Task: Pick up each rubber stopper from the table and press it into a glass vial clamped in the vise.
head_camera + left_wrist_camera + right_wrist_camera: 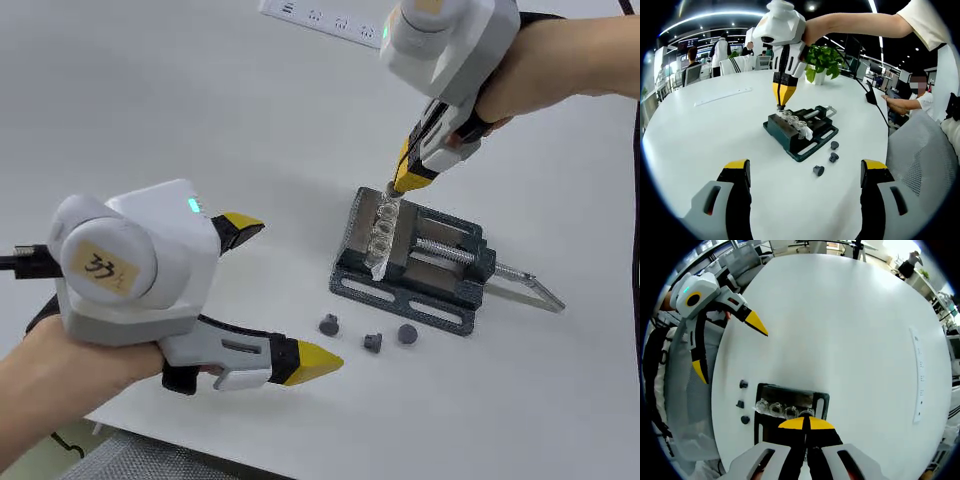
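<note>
Head view: the right gripper (404,181) is pinched shut on what looks like a grey stopper (392,190), directly above the end glass vial (385,208) of the row clamped in the vise (440,285); the left gripper (280,292) gapes wide and empty.

Left gripper view: three loose stoppers (833,157) lie on the table (700,130) ahead of its spread jaws, just short of the vise.

Right gripper view: its jaws meet right over the vials.

The rubber is likely light, soft and grippy, best pinched by the wider head; the glass is brittle, so press squarely and gently.
</note>
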Demonstrator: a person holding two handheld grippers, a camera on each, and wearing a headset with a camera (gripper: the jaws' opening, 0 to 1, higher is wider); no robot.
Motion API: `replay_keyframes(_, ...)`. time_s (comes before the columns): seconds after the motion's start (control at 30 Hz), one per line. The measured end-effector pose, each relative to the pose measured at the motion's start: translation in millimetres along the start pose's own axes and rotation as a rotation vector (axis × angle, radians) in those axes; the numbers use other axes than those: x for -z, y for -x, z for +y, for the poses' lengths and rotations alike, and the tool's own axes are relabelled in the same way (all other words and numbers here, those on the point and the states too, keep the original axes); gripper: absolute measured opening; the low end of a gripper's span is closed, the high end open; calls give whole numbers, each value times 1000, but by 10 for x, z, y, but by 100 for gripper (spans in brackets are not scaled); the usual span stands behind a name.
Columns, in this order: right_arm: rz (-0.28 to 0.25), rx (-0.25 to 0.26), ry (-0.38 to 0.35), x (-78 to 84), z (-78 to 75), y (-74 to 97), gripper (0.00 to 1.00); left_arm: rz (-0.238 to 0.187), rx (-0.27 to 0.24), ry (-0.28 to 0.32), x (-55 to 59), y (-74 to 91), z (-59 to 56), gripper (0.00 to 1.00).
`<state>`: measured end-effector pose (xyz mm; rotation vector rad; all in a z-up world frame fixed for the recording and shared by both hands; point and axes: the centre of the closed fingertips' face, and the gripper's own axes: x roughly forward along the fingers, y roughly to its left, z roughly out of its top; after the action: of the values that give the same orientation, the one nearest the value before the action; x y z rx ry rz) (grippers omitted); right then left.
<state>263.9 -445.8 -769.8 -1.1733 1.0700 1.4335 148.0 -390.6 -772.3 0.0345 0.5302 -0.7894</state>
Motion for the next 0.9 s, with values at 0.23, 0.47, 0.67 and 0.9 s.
replay_keyframes(0.23,-2,-9,-12,4,7,16,0,-6,-2,-14,-67,15,11,90)
replay_keyframes(0.47,-71,-1,-33,-2,-15,11,0,-10,-13,-13,-81,52,19,90)
replay_keyframes(0.67,-109,20,-18,-31,-6,17,0,-2,-12,-9,-49,64,15,90)
replay_keyframes(0.9,-133,20,-32,-31,39,31,0,-3,-12,-12,-67,61,25,90)
